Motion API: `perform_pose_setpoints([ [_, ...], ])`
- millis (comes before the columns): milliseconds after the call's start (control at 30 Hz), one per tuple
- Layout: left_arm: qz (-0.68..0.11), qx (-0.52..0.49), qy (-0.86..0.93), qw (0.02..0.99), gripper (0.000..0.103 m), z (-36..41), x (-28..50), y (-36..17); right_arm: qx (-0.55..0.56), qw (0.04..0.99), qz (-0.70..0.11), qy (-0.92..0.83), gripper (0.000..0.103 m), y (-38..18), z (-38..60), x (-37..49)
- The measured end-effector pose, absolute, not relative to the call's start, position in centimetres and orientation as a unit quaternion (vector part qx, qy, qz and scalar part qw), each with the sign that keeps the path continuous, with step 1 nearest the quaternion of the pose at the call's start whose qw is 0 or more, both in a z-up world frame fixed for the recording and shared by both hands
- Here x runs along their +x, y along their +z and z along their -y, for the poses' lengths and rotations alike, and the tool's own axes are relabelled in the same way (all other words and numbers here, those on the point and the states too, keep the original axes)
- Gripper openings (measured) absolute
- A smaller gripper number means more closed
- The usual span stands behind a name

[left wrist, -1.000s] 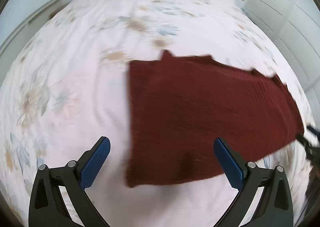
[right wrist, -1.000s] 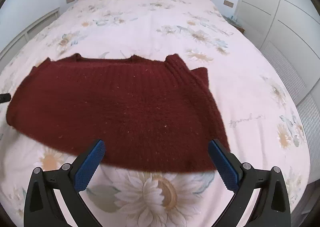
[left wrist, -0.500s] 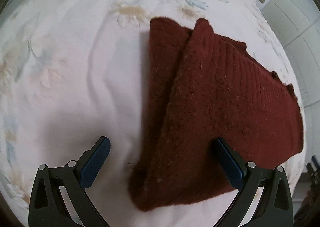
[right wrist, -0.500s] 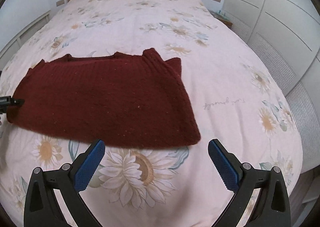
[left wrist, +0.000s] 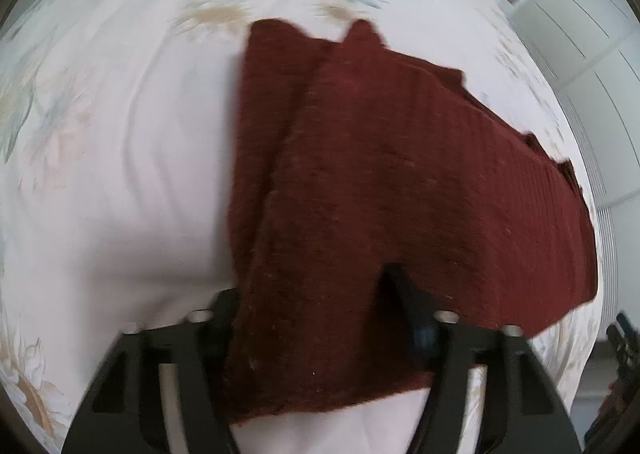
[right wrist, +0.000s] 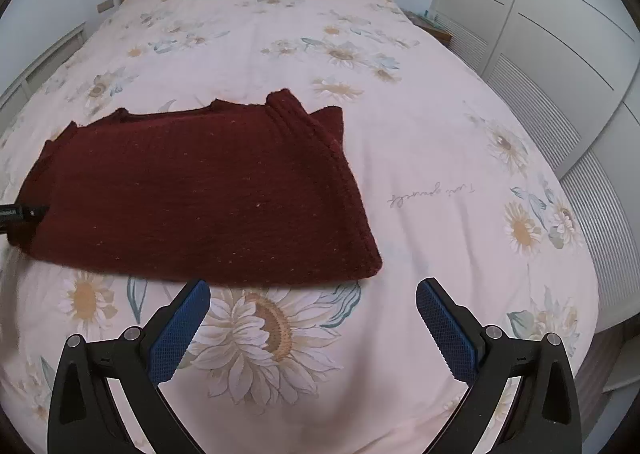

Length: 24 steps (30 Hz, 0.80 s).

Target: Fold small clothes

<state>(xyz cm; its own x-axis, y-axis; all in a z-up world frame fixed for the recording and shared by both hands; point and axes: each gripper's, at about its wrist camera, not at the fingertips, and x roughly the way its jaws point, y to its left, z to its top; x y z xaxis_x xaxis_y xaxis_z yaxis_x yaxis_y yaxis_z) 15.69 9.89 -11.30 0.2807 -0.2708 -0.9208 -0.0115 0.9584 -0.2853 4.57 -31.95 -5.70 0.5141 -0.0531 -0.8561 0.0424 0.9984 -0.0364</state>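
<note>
The left gripper (left wrist: 316, 314), spread wide over the bed (left wrist: 112, 174) a second earlier with the sweater's corner loose between its pads, had dropped onto that corner and was closing. The knit now bunched between the jaws and hid both pads, so whether they pressed it yet could not be told. That looked like the grab for the next fold. The dark red sweater (right wrist: 200, 194) lay flat on the floral bedspread (right wrist: 440, 174), already doubled at least once, its ribbed edge (right wrist: 320, 146) stacked on the right. The right gripper (right wrist: 312, 318) had drawn back: the hem that crossed between its fingers a second before now sat just beyond them. It hung released and empty, blue pads (right wrist: 444, 330) wide apart above a printed daisy (right wrist: 264, 330).
</note>
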Motion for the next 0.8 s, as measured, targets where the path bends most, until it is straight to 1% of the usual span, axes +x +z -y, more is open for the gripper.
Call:
perform_pose_setpoints([
  [33,-0.593,-0.108,-0.083,0.794,0.040,-9.3,15.7,-11.0,-0.005,0.871,-0.491,-0.026,0.103,-5.6,31.9,4.5],
  [67,-0.592,-0.099,-0.082,0.796,0.037,-9.0,15.6,-10.7,-0.003,0.872,-0.488,-0.025,0.103,-5.4,31.9,4.4],
  [133,-0.592,-0.089,-0.079,0.797,0.026,-8.7,15.5,-10.1,0.000,0.875,-0.484,-0.023,0.103,-5.2,32.1,4.3],
  [233,-0.591,-0.108,-0.084,0.795,0.022,-9.3,15.5,-8.8,0.006,0.879,-0.476,-0.022,0.103,-4.6,32.4,4.4],
  [333,-0.587,-0.137,-0.098,0.792,0.021,-10.0,15.5,-6.6,0.017,0.886,-0.464,-0.018,0.103,-3.9,33.0,4.5],
  [433,-0.581,-0.144,-0.121,0.792,0.021,-9.3,16.0,-4.2,0.021,0.888,-0.458,-0.017,0.103,-3.5,33.7,4.8],
  [600,-0.568,-0.127,-0.165,0.796,0.020,-3.6,17.3,0.4,0.034,0.894,-0.446,-0.019,0.103,-2.8,35.8,4.9],
  [800,-0.553,-0.086,-0.206,0.802,0.019,4.6,19.1,3.6,0.049,0.898,-0.435,-0.033,0.103,-2.2,39.2,4.5],
])
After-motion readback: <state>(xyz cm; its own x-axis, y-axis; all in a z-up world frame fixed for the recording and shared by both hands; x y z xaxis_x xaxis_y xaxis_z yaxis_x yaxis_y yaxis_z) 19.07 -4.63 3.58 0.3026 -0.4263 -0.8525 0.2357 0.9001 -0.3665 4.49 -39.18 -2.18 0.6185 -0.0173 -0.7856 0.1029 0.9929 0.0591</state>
